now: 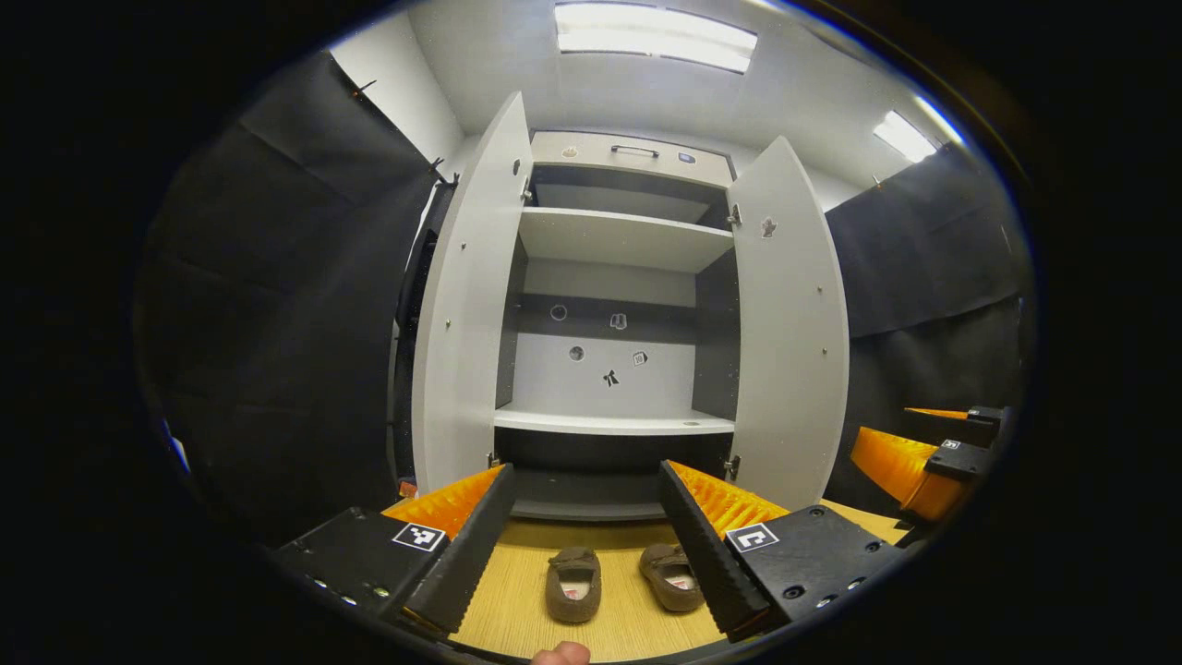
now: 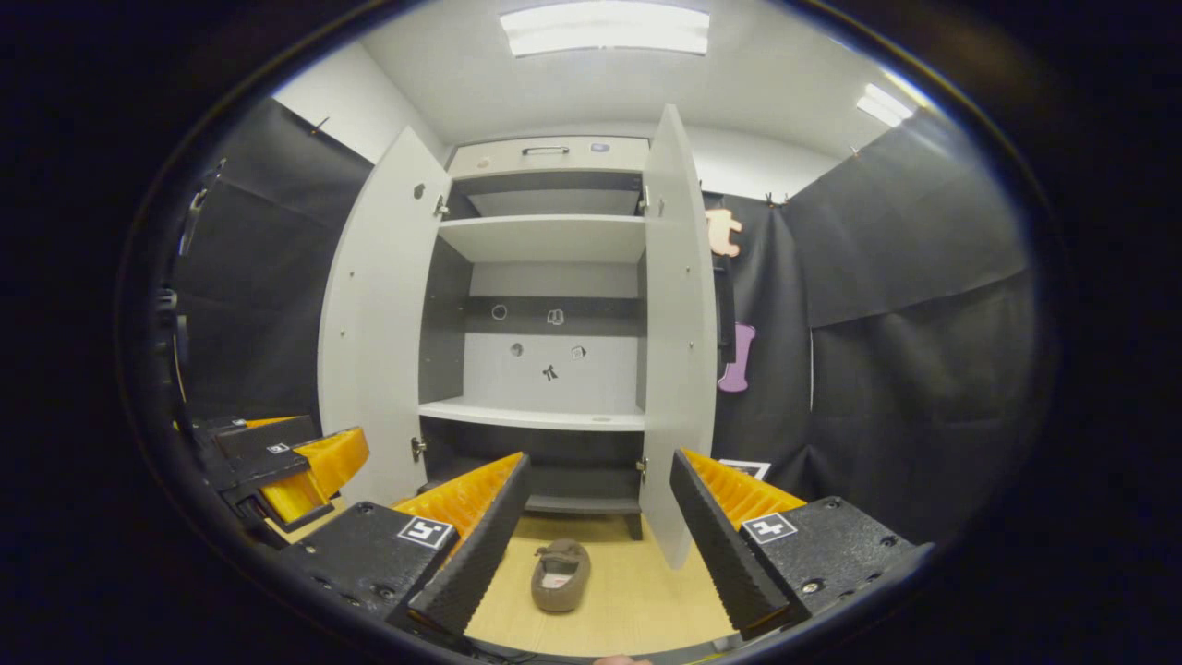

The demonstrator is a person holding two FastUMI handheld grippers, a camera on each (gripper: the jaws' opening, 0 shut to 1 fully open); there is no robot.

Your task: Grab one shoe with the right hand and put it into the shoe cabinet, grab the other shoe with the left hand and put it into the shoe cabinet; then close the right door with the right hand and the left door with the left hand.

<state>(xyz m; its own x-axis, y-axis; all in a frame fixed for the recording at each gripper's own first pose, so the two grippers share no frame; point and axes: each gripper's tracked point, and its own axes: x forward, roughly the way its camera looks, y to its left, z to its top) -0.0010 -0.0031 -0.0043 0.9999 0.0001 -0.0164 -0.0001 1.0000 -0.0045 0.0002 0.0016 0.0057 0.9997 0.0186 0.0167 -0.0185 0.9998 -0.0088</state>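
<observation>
— Brown, both of them: your two shoes lie on the wooden floor (image 1: 517, 591) just in front of the shoe cabinet (image 1: 609, 314), toes toward it. One shoe (image 1: 572, 584) sits before the cabinet's middle, the other shoe (image 1: 672, 576) just beside it, toward the right door (image 1: 790, 332).

— And your tongs?

— Your left tongs (image 1: 582, 545) hang spread wide over the shoes, pinching nothing. Your right tongs (image 2: 596, 545) are spread too, empty, in front of the cabinet with one shoe between their fingers.

— Doors?

— The left door (image 1: 462, 305) and the right door both stand open. Pale shelves (image 1: 614, 422) inside are bare.
</observation>
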